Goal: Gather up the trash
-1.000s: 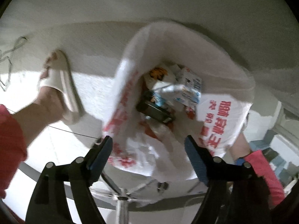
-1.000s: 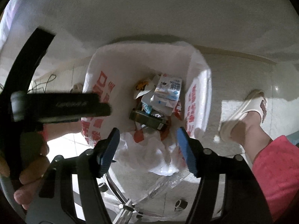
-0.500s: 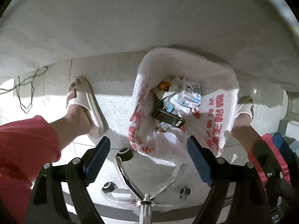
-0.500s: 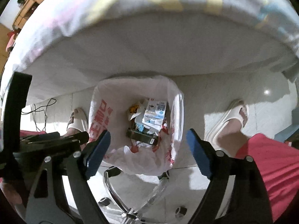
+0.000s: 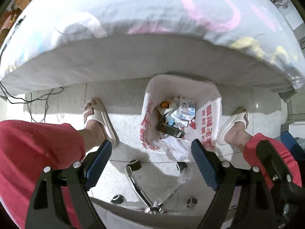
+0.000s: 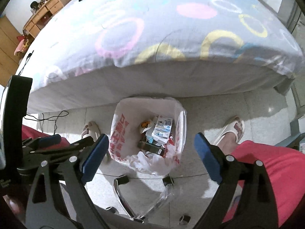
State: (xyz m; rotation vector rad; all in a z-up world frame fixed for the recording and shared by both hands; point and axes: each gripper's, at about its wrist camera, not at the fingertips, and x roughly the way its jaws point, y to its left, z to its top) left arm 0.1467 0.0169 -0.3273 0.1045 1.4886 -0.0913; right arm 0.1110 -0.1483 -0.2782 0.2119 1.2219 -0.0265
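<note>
Nearest, both tools are released and empty: left hand-held gripper [image 5: 150, 164] and right hand-held gripper [image 6: 151, 156], blue pads spread wide. Directly below them, a chrome chair base [image 5: 141, 189] with black castors on the tiled floor [image 5: 125, 122]. Just beyond stands the trash bag [image 6: 122, 131], white with red print, mouth open, holding a white-and-blue carton [image 6: 164, 126], a dark box [image 6: 151, 148] and crumpled paper. A slippered foot either side. Farthest, the bed [image 6: 152, 34], ring-patterned sheet, close behind the bag
</note>
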